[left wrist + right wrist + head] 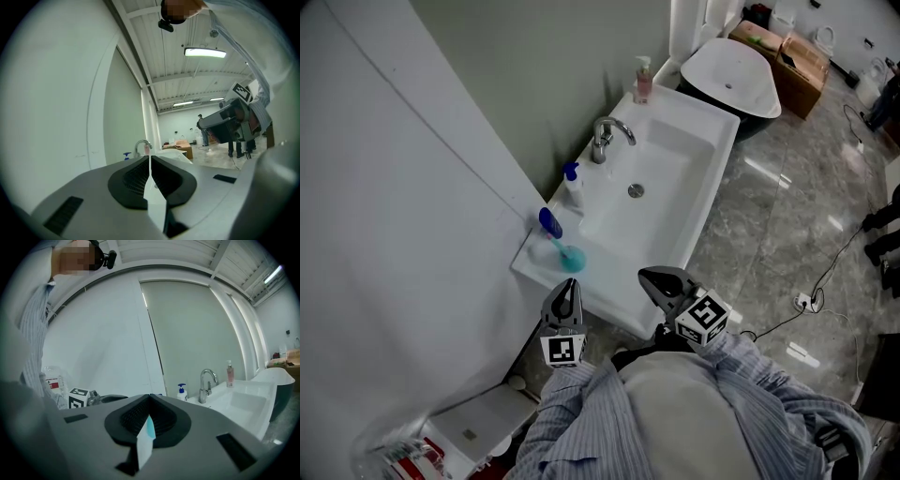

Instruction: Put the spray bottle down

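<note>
- The spray bottle (558, 240), with a blue head and teal bottom, rests on the near left corner of the white sink (673, 161), left of centre in the head view, free of both claws.
- Its long axis runs from head at upper left to base at lower right; upright or leaning is unclear.
- The left gripper (569, 290), clenched on nothing, sits just below the bottle and is the nearer claw.
- The right gripper (654, 277), also clenched and empty, lies to the bottle's lower right.

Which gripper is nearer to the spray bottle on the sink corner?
Left. In the head view the left gripper is just below the spray bottle; the right gripper is farther, to its lower right.
</note>
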`<state>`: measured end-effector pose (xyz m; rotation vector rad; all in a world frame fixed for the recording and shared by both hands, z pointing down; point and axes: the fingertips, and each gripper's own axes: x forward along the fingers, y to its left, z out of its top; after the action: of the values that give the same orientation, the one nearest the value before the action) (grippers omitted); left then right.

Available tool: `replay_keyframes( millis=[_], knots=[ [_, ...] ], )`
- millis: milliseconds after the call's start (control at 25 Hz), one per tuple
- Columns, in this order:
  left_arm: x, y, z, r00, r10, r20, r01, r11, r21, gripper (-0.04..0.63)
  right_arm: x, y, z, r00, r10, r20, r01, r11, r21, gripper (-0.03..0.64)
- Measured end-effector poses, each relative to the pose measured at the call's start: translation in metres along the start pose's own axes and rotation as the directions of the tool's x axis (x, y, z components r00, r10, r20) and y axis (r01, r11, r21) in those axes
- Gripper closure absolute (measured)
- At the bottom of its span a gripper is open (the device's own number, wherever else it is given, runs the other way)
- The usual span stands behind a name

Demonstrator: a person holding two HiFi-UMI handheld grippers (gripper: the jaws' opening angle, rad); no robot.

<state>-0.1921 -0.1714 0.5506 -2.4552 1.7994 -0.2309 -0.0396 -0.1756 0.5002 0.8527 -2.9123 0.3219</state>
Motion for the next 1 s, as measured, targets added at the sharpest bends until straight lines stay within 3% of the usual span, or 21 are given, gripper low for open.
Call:
replay_keyframes(
  millis=[1000],
  knots=[
    [-0.007, -0.007, 0.031, 1.000, -0.011, 0.017, 0.010, 0.999, 0.032, 0.595, -0.003, 0.008, 0.004, 1.000, -0.003, 0.010, 0.003, 0.999, -0.045, 0.602]
  ],
)
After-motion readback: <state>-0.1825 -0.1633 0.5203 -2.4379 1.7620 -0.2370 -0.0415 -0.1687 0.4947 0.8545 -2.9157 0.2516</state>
